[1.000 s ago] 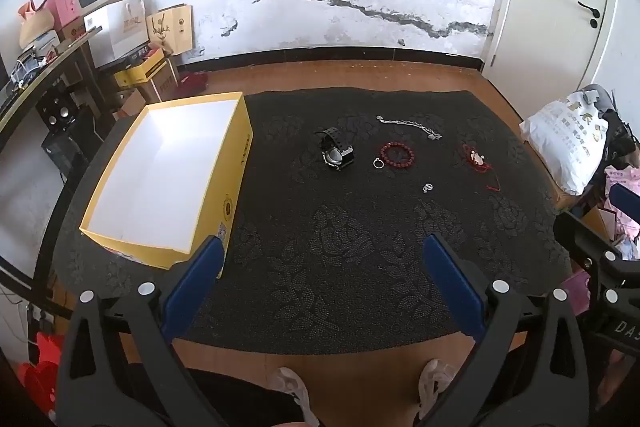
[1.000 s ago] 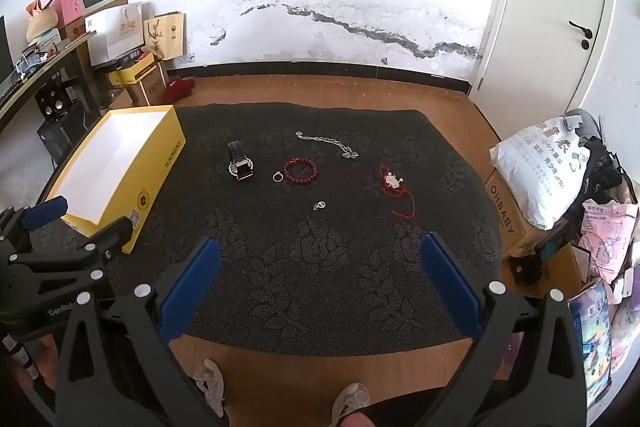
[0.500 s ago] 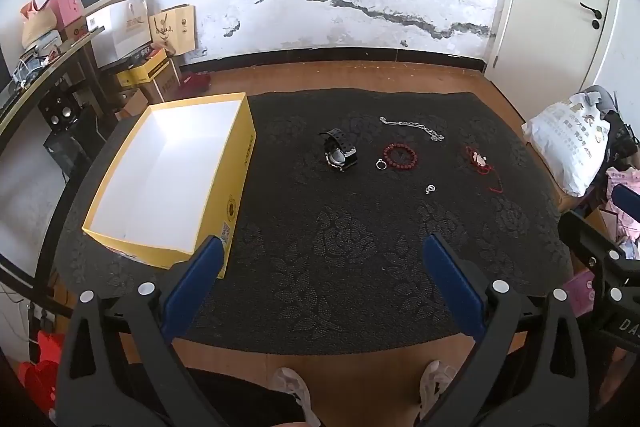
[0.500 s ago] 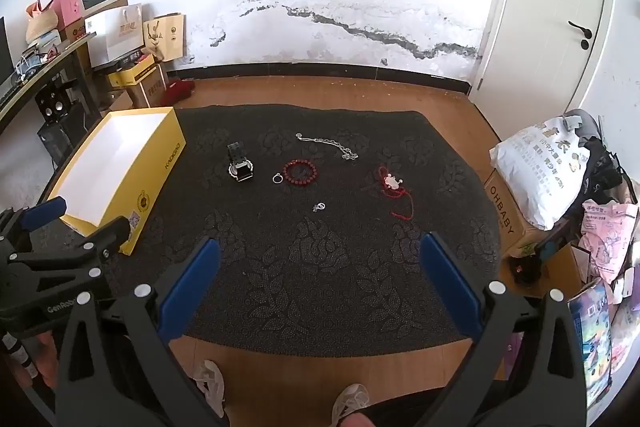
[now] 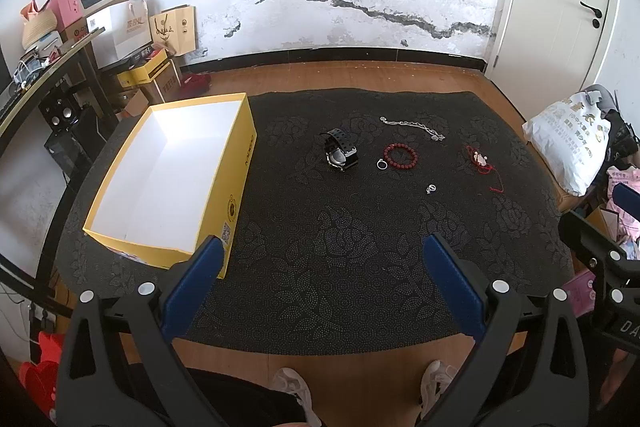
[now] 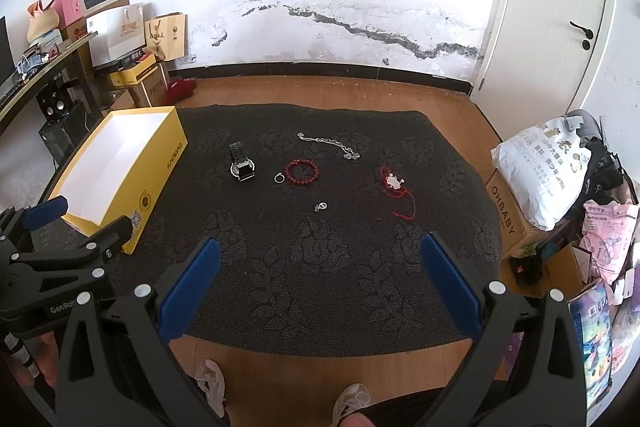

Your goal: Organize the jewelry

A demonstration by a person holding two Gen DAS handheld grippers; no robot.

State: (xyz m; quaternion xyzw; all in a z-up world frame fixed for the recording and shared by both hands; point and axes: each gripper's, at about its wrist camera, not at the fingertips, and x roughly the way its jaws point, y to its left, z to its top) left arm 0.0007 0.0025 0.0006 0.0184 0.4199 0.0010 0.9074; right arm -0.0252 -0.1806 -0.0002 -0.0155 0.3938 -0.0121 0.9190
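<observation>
Yellow box (image 5: 240, 183) with white inside, black rose-patterned mat (image 5: 360, 235), red bead bracelet (image 5: 401, 156), black watch (image 5: 340, 151), silver chain (image 5: 414, 126)

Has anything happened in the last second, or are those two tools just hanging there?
Almost nothing. The left tool drifted slightly, so the box sits a little differently in its view. Both tools, the right too, stay open and empty. The watch, beads and chain lie untouched on the mat.
</observation>
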